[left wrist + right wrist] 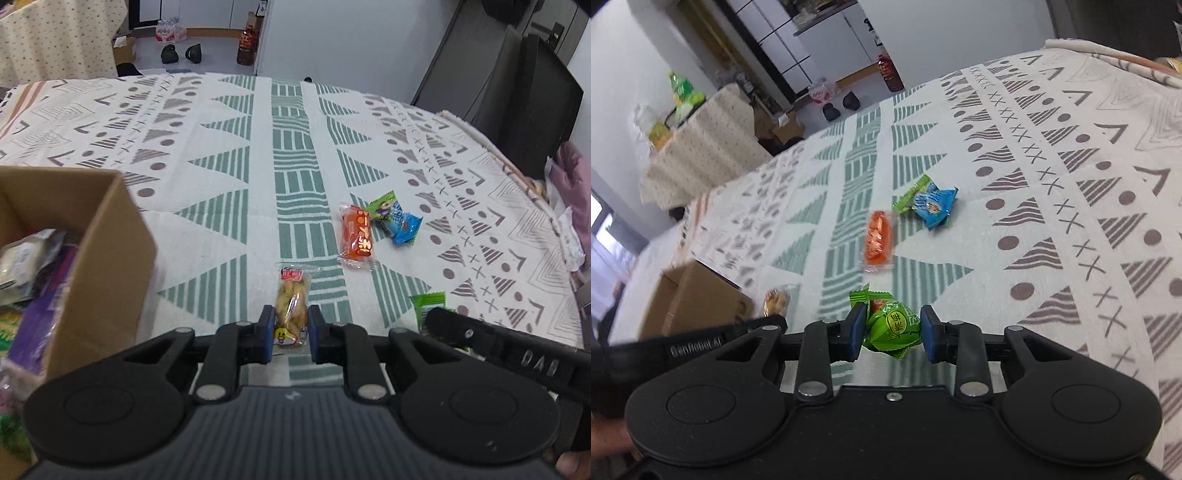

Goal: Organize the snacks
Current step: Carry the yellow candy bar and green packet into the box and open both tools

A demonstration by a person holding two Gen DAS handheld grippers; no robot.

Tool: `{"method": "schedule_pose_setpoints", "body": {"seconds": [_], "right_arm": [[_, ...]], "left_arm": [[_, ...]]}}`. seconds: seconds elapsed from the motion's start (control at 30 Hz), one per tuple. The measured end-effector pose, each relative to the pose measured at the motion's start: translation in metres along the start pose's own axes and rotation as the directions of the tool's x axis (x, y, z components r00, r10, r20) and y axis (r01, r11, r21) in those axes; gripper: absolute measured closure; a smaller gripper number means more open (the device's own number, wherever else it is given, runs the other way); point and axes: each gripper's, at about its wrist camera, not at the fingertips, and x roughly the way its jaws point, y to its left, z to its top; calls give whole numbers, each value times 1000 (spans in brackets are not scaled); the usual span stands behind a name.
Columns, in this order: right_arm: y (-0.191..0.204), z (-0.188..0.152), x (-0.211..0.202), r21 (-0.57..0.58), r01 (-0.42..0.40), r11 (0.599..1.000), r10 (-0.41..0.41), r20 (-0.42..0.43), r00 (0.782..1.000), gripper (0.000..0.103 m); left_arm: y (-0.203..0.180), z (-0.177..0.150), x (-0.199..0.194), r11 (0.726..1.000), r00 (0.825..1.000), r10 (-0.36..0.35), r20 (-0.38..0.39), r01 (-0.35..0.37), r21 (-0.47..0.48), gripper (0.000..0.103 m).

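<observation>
A lived-in home room.
Black slippers (pixel 170 54) lie on the grey floor beside a dotted cream tablecloth (pixel 55 40) and white cabinets (pixel 827 33).

clear peanut packet (pixel 291 306), green candy (pixel 892 325), both gripped

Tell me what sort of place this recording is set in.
Probably a lived-in home room, not a lab. A table under a white cloth with green and grey geometric print, dark slippers on the floor, and a second table under a dotted cream cloth holding a green drink bottle suggest it.
</observation>
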Motion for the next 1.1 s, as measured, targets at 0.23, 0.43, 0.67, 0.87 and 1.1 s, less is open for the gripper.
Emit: {"method": "schedule_pose_setpoints", "body": {"seconds": [0.23, 0.43, 0.67, 0.87, 1.1], "right_arm": [[33, 5, -22, -53, 1, 999, 1, 39, 999, 72], [59, 3, -37, -78, -3, 997, 7, 58, 998, 72], [86, -4, -50, -84, -17, 996, 23, 73, 997, 72], [111, -4, -55, -92, -35, 995, 43, 90, 995, 72], [142, -7, -55, -107, -65, 992, 75, 88, 993, 72]], "left_arm": [[10, -2, -40, 1000, 999, -1, 44, 2, -30, 86], [23, -4, -70, 999, 997, 5, 75, -2, -45, 86], [44, -4, -104, 997, 994, 15, 109, -6, -78, 86], [64, -2, -133, 996, 990, 30, 140, -17, -92, 86], [95, -1, -159, 990, 985, 61, 162, -39, -136, 86]]}}
